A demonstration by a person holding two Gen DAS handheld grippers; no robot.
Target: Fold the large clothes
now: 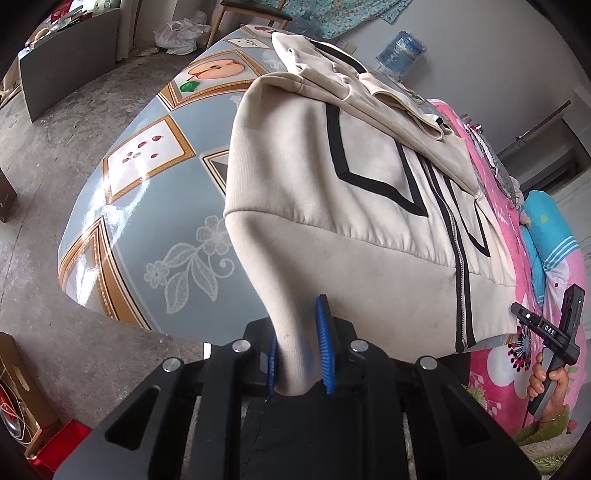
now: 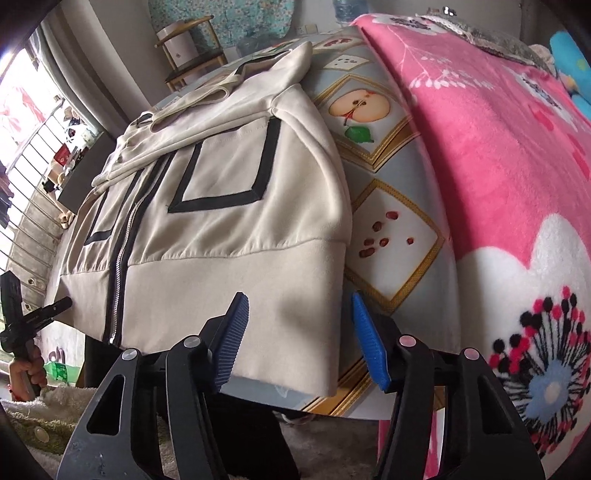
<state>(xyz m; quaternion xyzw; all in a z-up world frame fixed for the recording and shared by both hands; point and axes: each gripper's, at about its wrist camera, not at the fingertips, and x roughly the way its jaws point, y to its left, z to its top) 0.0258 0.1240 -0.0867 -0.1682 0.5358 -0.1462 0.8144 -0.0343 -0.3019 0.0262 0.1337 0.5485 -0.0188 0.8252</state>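
A cream zip-up jacket [image 1: 369,206] with black stripes lies spread on a table with a blue-grey fruit-print cloth [image 1: 155,221]. My left gripper [image 1: 298,360] is shut on the jacket's near hem corner, and the fabric rises in a bunched fold between its blue pads [image 1: 324,347]. In the right wrist view the same jacket [image 2: 229,206] lies flat. My right gripper [image 2: 301,341] stands open around the other hem corner [image 2: 317,332]. Its blue pads [image 2: 369,347] stand clear on either side of the fabric. A hand [image 1: 546,384] holds the right gripper's handle.
A pink flowered blanket [image 2: 498,166] covers the table's right side, with a blue soft item [image 1: 546,229] on it. The table's near edge [image 2: 332,404] runs just under the hem. Beyond it stand a wooden chair [image 2: 192,55], a water jug [image 1: 402,48], a plastic bag [image 1: 181,33] and a cardboard box [image 1: 22,398].
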